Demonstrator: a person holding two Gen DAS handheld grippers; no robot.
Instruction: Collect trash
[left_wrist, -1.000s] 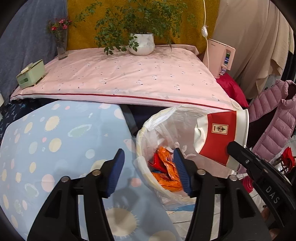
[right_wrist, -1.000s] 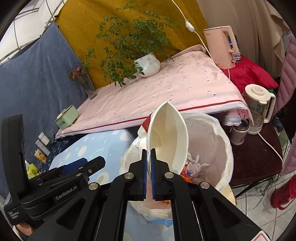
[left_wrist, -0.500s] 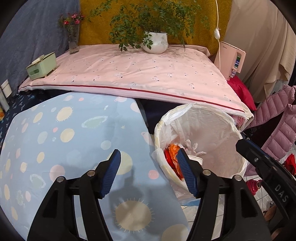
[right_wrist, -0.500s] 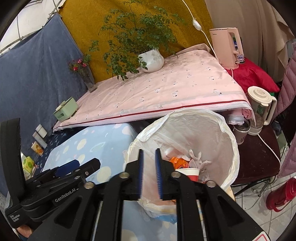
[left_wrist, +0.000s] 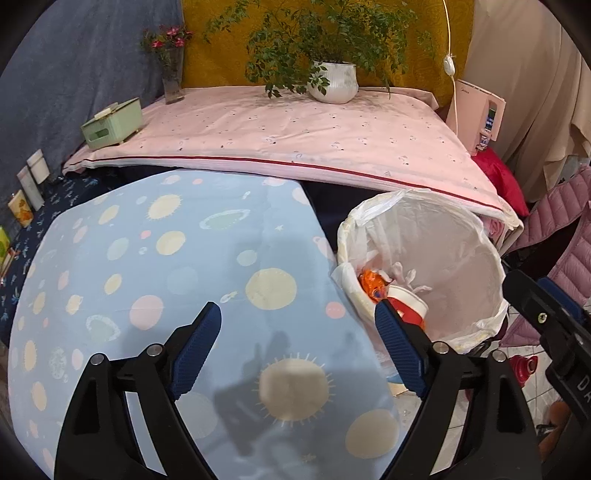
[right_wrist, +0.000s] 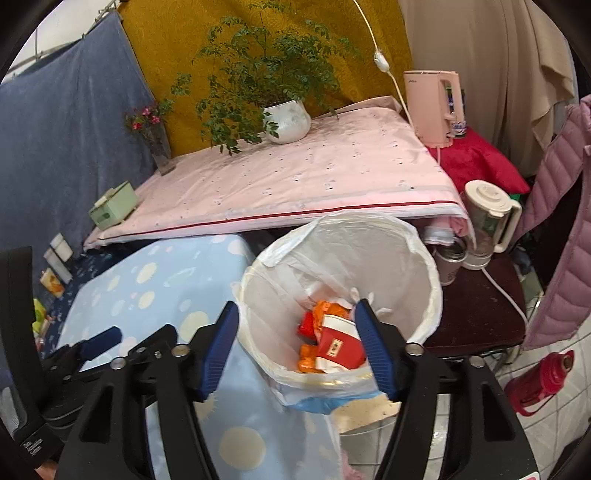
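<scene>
A white-lined trash bin (right_wrist: 413, 236) (left_wrist: 484, 243) stands beside the blue dotted table (left_wrist: 184, 258). Inside it lies a red and white paper cup (right_wrist: 338, 345) (left_wrist: 406, 302) on orange wrappers (right_wrist: 325, 308). My right gripper (right_wrist: 297, 347) hovers above the bin's near rim, its jaws opening with nothing held between them. My left gripper (left_wrist: 297, 345) hangs over the table's right edge, its jaws also opening and empty. The right gripper's black body (left_wrist: 546, 325) shows at the right edge of the left wrist view.
A pink-covered table (left_wrist: 295, 133) behind holds a potted plant (left_wrist: 332, 79), a flower vase (left_wrist: 171, 70) and a green tissue box (left_wrist: 110, 123). A dark side table (right_wrist: 480, 314) carries a blender jug (right_wrist: 487, 221). A red thermos (right_wrist: 539, 380) lies on the floor.
The right gripper let go of the red and white cup, which dropped into the bin, and its jaws spread apart. The left gripper widened and shifted left over the table.
</scene>
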